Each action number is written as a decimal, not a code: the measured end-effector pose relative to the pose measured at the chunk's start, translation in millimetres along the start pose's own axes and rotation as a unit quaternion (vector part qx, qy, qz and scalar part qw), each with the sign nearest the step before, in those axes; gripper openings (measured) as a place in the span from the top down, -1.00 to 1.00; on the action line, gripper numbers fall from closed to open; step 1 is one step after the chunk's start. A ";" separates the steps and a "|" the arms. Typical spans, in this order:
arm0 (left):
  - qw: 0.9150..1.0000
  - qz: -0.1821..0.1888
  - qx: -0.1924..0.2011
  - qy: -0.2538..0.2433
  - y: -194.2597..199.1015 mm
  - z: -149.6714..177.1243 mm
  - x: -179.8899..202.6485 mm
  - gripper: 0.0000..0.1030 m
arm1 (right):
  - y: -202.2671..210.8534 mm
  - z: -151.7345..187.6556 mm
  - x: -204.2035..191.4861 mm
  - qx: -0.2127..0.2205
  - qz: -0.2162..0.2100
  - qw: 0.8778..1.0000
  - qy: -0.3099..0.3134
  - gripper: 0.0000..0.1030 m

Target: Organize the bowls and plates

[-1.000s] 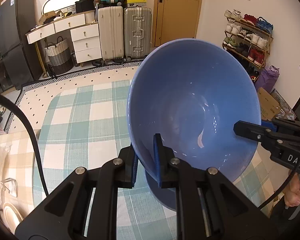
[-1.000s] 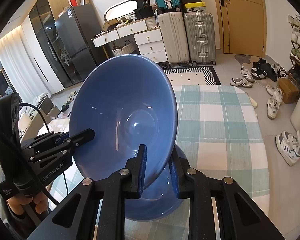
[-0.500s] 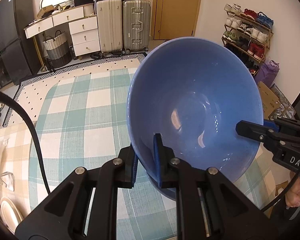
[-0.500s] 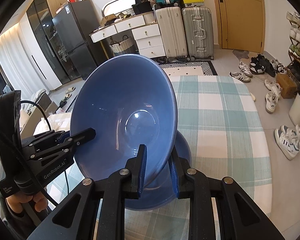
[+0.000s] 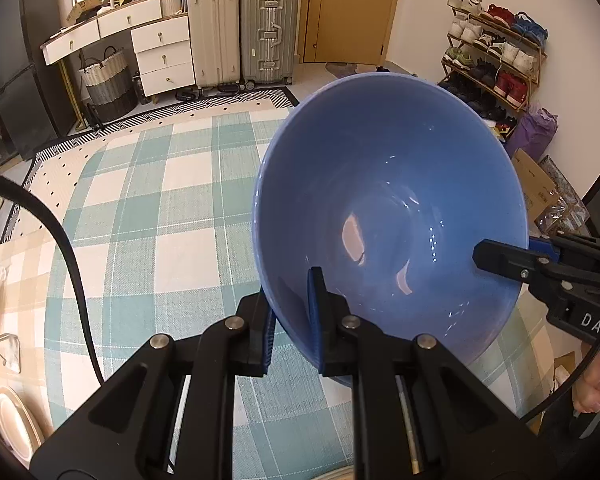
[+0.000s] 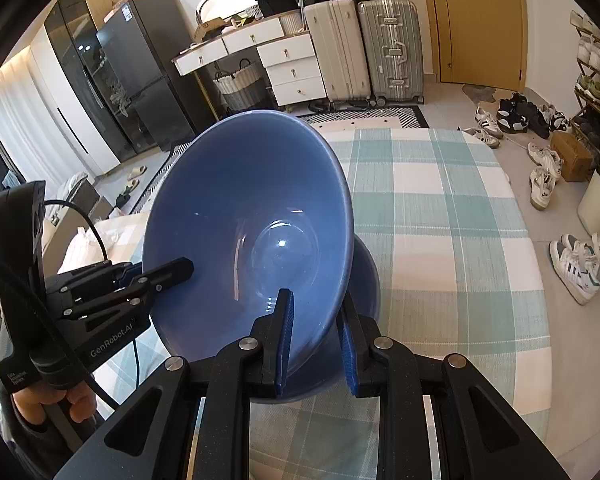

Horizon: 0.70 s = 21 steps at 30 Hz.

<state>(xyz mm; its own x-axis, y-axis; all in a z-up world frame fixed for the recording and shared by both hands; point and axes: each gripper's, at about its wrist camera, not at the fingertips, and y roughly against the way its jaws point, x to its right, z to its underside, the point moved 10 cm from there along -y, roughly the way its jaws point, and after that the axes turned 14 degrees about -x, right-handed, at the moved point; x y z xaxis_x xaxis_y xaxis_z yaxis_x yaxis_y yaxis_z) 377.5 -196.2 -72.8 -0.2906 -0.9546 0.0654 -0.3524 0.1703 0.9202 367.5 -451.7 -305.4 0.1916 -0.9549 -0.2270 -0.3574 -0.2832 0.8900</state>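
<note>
A big blue bowl (image 5: 388, 208) is held by both grippers at opposite rims, just above a second blue bowl (image 6: 366, 276) on the green checked tablecloth. My left gripper (image 5: 290, 312) is shut on the bowl's near-left rim; it shows at the left in the right wrist view (image 6: 160, 276). My right gripper (image 6: 316, 340) is shut on the bowl's right rim (image 6: 342, 240); it shows at the right in the left wrist view (image 5: 500, 258). The lower bowl is mostly hidden under the held one.
The round table (image 5: 148, 208) carries the checked cloth. A cream plate (image 5: 12, 420) lies at the lower left on a beige checked surface. Suitcases (image 5: 240, 32), a white drawer unit and a shoe rack (image 5: 496, 52) stand beyond the table.
Both grippers have lowered the held bowl toward the second blue bowl on the table. Less of the lower bowl shows under it now. Both grips are unchanged.
</note>
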 end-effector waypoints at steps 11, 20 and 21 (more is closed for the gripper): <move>1.000 0.003 -0.017 0.000 -34.3 -0.2 -6.9 0.78 | -19.6 13.1 8.9 -0.023 -0.008 1.000 -0.009 0.56; 1.000 -0.001 -0.023 0.003 -59.7 -8.1 -20.9 0.75 | -30.1 13.8 10.6 -0.030 0.021 0.999 0.002 0.42; 1.000 -0.001 -0.023 0.002 -62.2 -8.7 -22.1 0.75 | -29.2 13.5 11.2 -0.028 0.021 0.999 0.001 0.39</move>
<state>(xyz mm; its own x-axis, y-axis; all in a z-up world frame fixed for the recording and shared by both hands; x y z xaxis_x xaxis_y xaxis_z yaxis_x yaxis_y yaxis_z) 413.6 -187.8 -128.1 -0.2863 -0.9560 0.0639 -0.3117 0.1560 0.9373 367.7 -455.3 -339.3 0.1798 -0.9656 -0.1877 -0.3131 -0.2371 0.9196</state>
